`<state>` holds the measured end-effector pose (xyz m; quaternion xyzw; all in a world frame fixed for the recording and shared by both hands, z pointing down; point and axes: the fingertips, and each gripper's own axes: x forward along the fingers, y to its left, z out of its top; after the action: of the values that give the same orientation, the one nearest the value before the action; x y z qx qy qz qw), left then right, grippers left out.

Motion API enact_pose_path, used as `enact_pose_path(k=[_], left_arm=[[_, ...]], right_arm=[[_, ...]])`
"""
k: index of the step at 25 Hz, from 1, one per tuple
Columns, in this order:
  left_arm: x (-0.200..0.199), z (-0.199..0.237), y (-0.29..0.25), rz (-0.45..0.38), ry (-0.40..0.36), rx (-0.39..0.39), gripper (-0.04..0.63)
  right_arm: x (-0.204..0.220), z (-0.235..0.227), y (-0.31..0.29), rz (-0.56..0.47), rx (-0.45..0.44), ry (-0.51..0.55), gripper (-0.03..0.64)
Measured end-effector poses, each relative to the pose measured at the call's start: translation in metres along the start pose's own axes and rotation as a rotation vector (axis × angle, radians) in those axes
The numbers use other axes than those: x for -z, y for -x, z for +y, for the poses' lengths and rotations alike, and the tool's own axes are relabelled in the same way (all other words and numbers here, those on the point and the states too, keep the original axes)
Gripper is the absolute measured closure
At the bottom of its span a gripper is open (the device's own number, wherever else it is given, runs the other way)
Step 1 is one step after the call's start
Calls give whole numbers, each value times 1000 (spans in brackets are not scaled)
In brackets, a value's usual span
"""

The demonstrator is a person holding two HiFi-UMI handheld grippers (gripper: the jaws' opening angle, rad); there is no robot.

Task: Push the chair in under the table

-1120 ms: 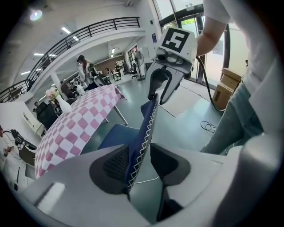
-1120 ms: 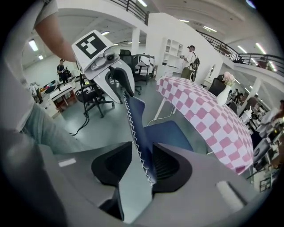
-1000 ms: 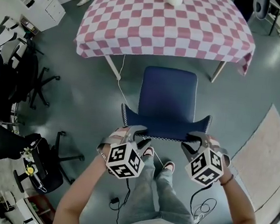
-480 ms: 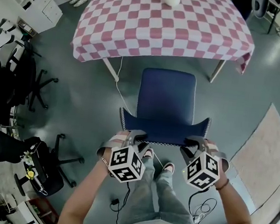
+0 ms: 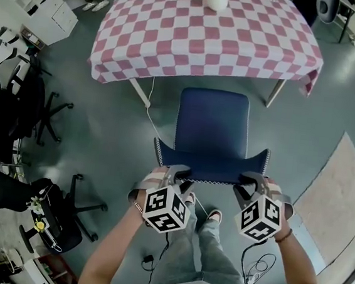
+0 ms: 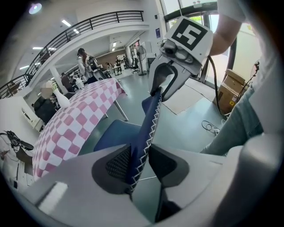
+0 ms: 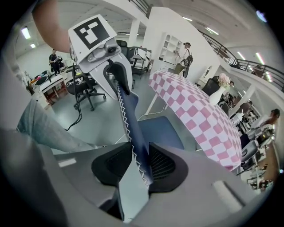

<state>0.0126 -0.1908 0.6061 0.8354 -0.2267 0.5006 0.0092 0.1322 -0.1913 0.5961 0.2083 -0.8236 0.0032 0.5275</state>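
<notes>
Head view places the chair [image 5: 212,120] on the floor directly in front of you, its seat pointing away from you toward the table [image 5: 238,44]. The front of the seat stands just short of the table's near edge, between the two near table legs [image 5: 140,90]. The backrest [image 5: 210,164] is the part closest to you. Its long axis runs from left to right, roughly parallel to that near edge. The left gripper [image 5: 178,170] sits at the left end of the backrest's top edge and the right gripper [image 5: 250,177] at the right end, so neither hand is nearer than the other. In the left gripper view the stitched edge of the backrest stands between the pads and is pinched there. Those jaws have just been closing on it and then easing back a little. In the right gripper view the jaws are likewise clamped on the backrest, with the fabric pressed between both pads. The coming move depends on one relation: the table lies straight ahead of the chair, at right angles to the backrest's long axis. Judged from this, you would push both ends evenly away from you. Uneven pressure is likely to turn the seat toward one table leg.
</notes>
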Motion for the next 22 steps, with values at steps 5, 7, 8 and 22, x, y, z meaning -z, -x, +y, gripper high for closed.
enact_pose_path(k=[5, 7, 8, 22], left_arm=[[-4, 22, -9, 3, 18, -6, 471], [-6, 32, -12, 7, 29, -2, 468], [-8, 36, -15, 8, 33, 0, 468], [-26, 136, -52, 9, 85, -46, 460]], right_arm=[[-6, -22, -10, -10, 4, -21, 491], [-9, -31, -13, -12, -1, -22, 491], [-10, -37, -15, -13, 0, -23, 491], [-42, -134, -56, -37, 44, -31, 482]])
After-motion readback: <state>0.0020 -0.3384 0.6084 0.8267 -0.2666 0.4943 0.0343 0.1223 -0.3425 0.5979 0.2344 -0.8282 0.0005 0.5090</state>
